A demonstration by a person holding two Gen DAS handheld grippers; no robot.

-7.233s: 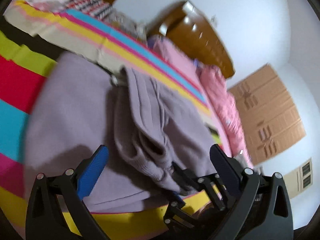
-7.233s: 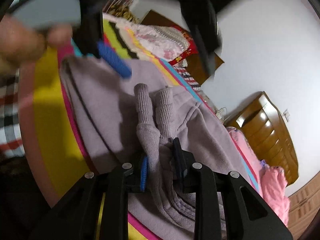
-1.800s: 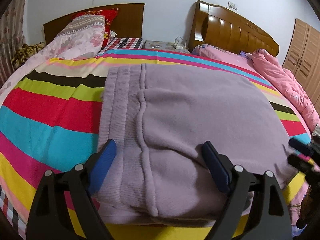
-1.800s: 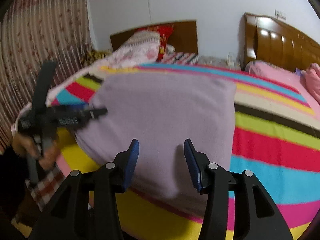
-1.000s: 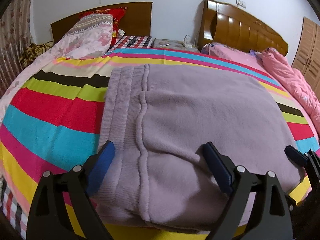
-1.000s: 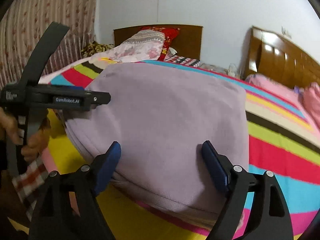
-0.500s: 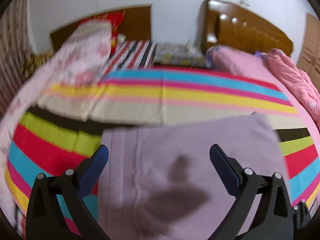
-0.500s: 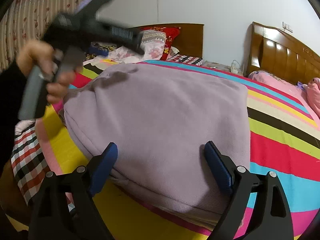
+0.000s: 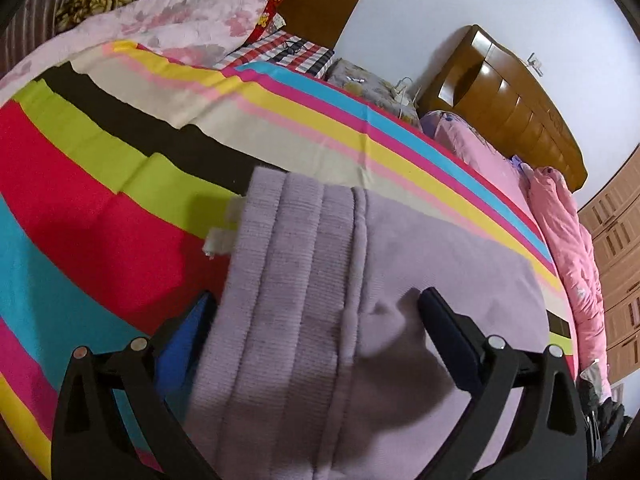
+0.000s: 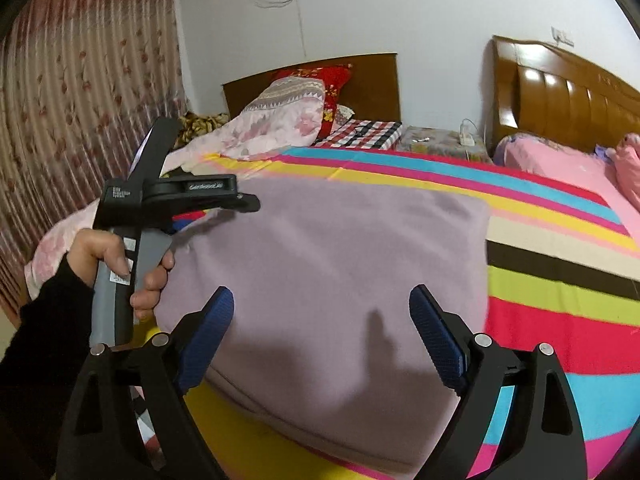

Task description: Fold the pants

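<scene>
The pants (image 10: 332, 280) lie folded into a thick lilac block across the middle of the right wrist view, on the striped bedspread (image 10: 560, 288), their ribbed waistband (image 9: 296, 280) running down the centre of the left wrist view. The fleece looks soft, light and floppy, not slippery, so I judge it best pinched at a thick folded edge or the firmer waistband, several layers at once. The left gripper (image 9: 316, 316) stands wide open astride the waistband, gripping nothing; the right gripper (image 10: 322, 316) hovers agape over the near edge, empty.
</scene>
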